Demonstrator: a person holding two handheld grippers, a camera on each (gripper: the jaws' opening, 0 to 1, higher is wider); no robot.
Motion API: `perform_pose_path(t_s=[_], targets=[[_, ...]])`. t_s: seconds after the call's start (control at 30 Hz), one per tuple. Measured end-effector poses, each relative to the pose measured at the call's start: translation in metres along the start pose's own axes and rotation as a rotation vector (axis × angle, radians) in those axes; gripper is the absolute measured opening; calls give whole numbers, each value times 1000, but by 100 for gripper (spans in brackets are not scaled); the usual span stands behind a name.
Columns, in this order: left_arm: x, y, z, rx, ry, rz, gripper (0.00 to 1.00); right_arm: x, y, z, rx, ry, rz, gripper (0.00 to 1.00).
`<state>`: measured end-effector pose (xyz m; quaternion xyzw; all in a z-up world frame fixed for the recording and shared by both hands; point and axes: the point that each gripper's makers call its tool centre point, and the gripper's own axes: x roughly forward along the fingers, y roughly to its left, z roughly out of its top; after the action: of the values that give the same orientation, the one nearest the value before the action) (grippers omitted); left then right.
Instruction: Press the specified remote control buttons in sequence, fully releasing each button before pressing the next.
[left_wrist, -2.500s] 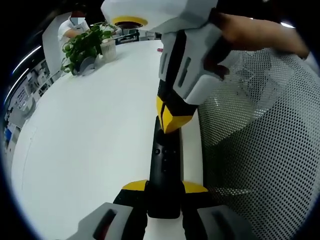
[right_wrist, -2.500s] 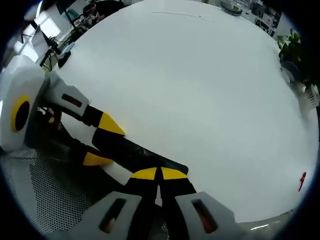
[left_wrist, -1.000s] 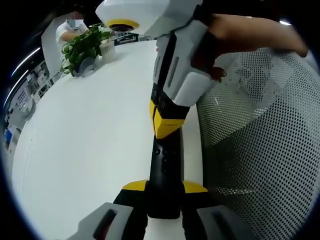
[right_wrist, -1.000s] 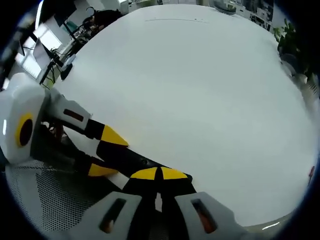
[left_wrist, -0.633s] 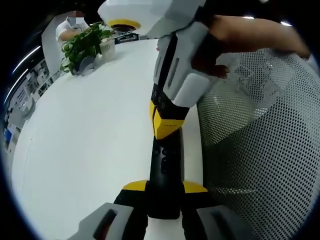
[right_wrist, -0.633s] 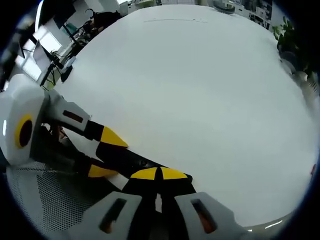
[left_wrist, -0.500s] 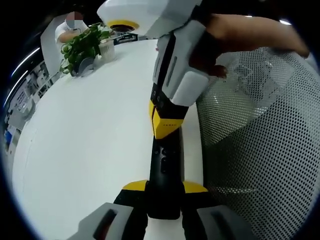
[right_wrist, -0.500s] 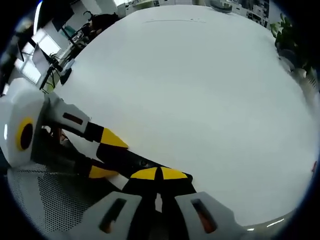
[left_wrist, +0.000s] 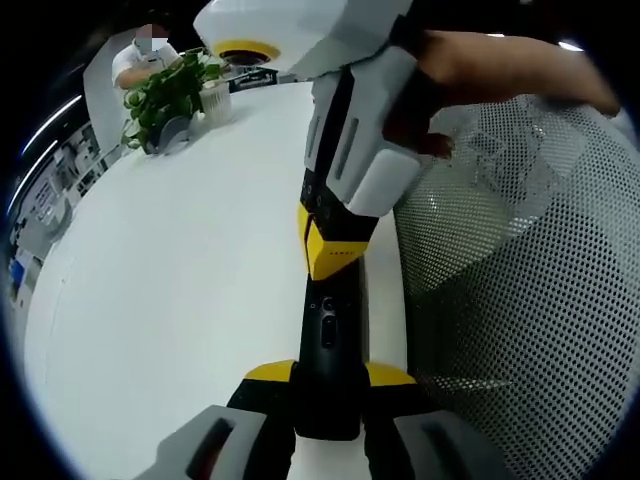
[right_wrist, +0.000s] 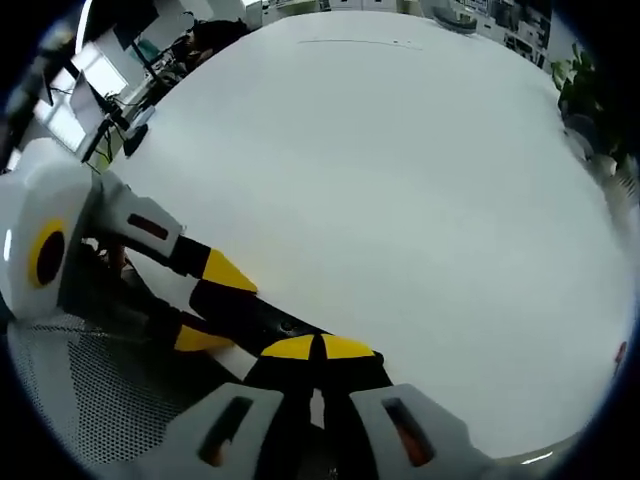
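A slim black remote control (left_wrist: 327, 345) lies lengthwise between the yellow-tipped jaws of my left gripper (left_wrist: 328, 373), which is shut on its near end. My right gripper (left_wrist: 335, 250) comes down from the top of the left gripper view, a hand (left_wrist: 480, 70) holding it. It is shut, and its yellow tips sit on the remote's button face. In the right gripper view, my right gripper (right_wrist: 318, 347) has its tips together over the remote (right_wrist: 262, 318). The left gripper (right_wrist: 212, 305) clamps the remote from the left.
The remote hangs over the edge of a large white table (left_wrist: 180, 260). A mesh chair back (left_wrist: 520, 300) stands close on the right. A potted plant (left_wrist: 165, 95) sits at the table's far end, and a small red item (right_wrist: 617, 352) lies near the table's edge.
The right gripper's shut tips have slid a little along the remote toward the left gripper since 2.5 s ago. Over the last half second, only slight camera drift.
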<state>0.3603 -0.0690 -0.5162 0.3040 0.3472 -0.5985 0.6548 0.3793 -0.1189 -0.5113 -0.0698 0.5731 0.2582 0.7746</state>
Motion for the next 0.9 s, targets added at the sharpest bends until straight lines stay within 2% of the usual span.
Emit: perform_pose_path(t_s=[0.4, 0.53, 0.9], targets=[[1, 0, 0, 5, 0, 2, 24, -2, 1, -2, 21, 1, 15, 0], [1, 0, 0, 2, 0, 4, 24, -3, 10, -6, 41, 23, 66, 0], [1, 0, 0, 5, 4, 4, 24, -3, 17, -8, -9, 35, 75, 0]])
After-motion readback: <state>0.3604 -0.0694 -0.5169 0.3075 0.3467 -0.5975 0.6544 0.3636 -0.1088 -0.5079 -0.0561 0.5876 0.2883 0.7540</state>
